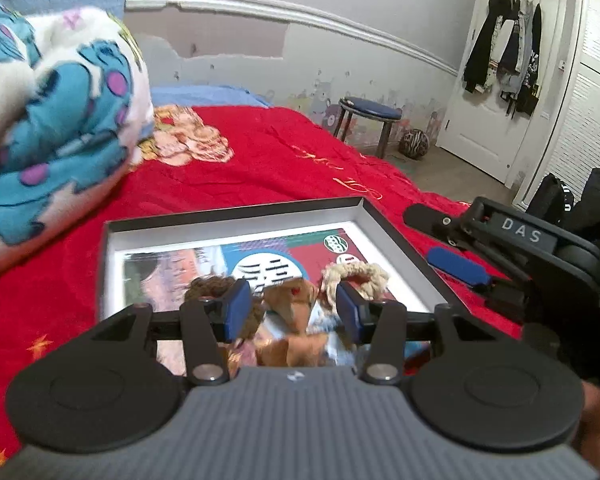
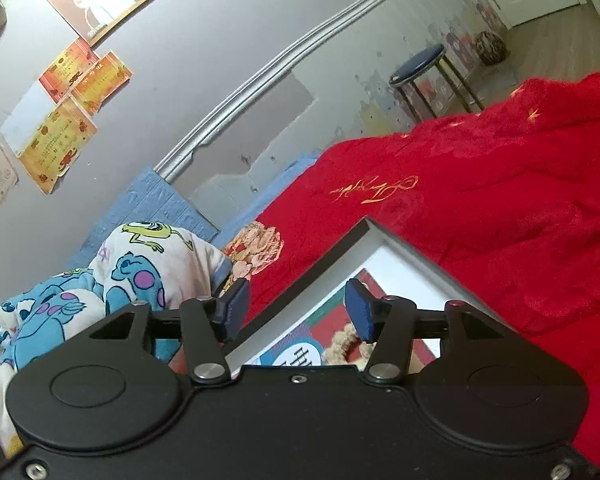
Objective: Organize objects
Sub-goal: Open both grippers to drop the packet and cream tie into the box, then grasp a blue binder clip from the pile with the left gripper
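Item: shallow tray point(image 1: 400, 240), dark-framed, white inner walls, printed colourful liner on its floor. It lies flat on the bed's red bedspread point(image 1: 280, 168).

Contents: soft hair ties bunched at the near end. A cream scrunchie point(image 1: 356, 276) lies at about 1 o'clock from the left hand-held gripper point(image 1: 296, 312); a dark brown scrunchie point(image 1: 210, 288) lies at about 11 o'clock, partly behind the left pad; tan and brown fabric pieces point(image 1: 288, 300) lie straight ahead at 12 o'clock, blurred, so their count cannot be told.

Left hand-held gripper: jaws part-open, blue pads apart, nothing pinched; the fabric pieces show through the gap but lie below in the tray. It points down over the tray's near end and is the nearer of the two to the contents.

Right hand-held gripper point(image 2: 298, 312): jaws part-open, holding nothing. In its own view the tray point(image 2: 364, 236) runs from 6 o'clock toward 12 o'clock, with the far corner at 12 o'clock; the cream scrunchie point(image 2: 346, 340) sits low at about 5 o'clock. In the left wrist view it stands at 3 o'clock, beside the tray's right rim.

Tray long axis: cannot be told; the near edge is hidden.

Judgement: the items appear deposited; any next pick lies outside the tray.

Surroundings: a patterned blanket point(image 1: 60, 120) at 10 o'clock.
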Available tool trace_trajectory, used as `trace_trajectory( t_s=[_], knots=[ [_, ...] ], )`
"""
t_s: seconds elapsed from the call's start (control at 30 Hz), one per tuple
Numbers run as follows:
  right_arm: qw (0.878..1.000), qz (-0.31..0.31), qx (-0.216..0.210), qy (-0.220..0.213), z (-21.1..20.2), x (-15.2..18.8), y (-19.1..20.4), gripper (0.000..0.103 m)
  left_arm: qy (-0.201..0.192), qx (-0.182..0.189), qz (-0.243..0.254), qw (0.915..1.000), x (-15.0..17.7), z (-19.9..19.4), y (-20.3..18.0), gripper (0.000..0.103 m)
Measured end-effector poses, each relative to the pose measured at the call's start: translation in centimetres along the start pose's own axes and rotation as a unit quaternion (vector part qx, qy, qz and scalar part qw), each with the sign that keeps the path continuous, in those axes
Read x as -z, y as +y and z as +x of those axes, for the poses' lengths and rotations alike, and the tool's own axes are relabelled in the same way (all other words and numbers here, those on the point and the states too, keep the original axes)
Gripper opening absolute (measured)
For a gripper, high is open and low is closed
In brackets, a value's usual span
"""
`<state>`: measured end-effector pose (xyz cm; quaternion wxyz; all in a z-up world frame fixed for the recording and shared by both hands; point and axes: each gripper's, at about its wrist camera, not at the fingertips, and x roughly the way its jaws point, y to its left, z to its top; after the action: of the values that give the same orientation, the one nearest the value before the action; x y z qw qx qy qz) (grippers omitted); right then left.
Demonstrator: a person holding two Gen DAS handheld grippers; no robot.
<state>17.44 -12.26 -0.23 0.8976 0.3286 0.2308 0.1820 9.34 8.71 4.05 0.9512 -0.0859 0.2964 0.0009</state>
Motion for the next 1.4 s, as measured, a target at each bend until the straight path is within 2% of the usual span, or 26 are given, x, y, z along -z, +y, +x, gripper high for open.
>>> trace_trajectory(
  t_s=[0.1, 0.23, 0.37, 0.5, 0.63, 0.73, 0.8, 0.87, 1.0, 1.23, 1.4],
  knots=[
    [1.000, -0.018, 0.011, 0.006, -2.0, -0.3, 0.5, 0.054, -0.009, 0.008, -0.010, 0.9999, 1.4, -2.4, -0.3, 0.064],
    [0.999, -0.020, 0.021, -0.012, -5.6, -0.2, 0.6, 0.059, -0.006, 0.019, 0.006, 0.9998, 4.0, -4.0, -1.2, 0.064],
    [0.999, 0.019, 0.040, -0.009, -8.5, 1.6, -0.7, 0.060, 0.026, 0.041, 0.011, 0.9988, 6.0, -2.7, -1.8, 0.064],
    [0.998, 0.026, 0.055, 0.001, -10.4, 3.1, -1.4, 0.062, 0.042, 0.017, 0.029, 0.9985, 7.5, -1.1, -2.8, 0.062],
    [0.998, 0.020, 0.060, 0.007, -10.6, 3.9, -1.5, 0.062, 0.047, 0.012, 0.024, 0.9985, 8.3, 0.1, -2.8, 0.058],
    [0.998, 0.020, 0.065, 0.015, -10.0, 4.2, -1.4, 0.062, 0.040, 0.007, 0.026, 0.9988, 8.5, 0.8, -2.7, 0.051],
    [0.997, 0.017, 0.075, 0.022, -9.7, 4.5, -1.4, 0.062, 0.044, -0.004, 0.031, 0.9986, 8.4, 1.4, -2.7, 0.039],
    [0.996, 0.020, 0.078, 0.024, -9.5, 4.6, -1.4, 0.061, 0.047, -0.010, 0.035, 0.9982, 8.6, 1.9, -2.6, 0.035],
    [0.996, 0.015, 0.083, 0.028, -9.3, 4.6, -1.3, 0.061, 0.047, -0.013, 0.042, 0.9979, 9.1, 2.8, -2.7, 0.014],
    [0.996, 0.006, 0.080, 0.028, -9.4, 4.4, -1.0, 0.057, 0.039, -0.023, 0.041, 0.9981, 9.1, 2.3, -2.6, 0.012],
    [0.996, -0.008, 0.080, 0.028, -9.7, 3.7, -0.5, 0.056, 0.022, -0.032, 0.043, 0.9983, 8.1, -0.6, -2.3, 0.012]
  ],
)
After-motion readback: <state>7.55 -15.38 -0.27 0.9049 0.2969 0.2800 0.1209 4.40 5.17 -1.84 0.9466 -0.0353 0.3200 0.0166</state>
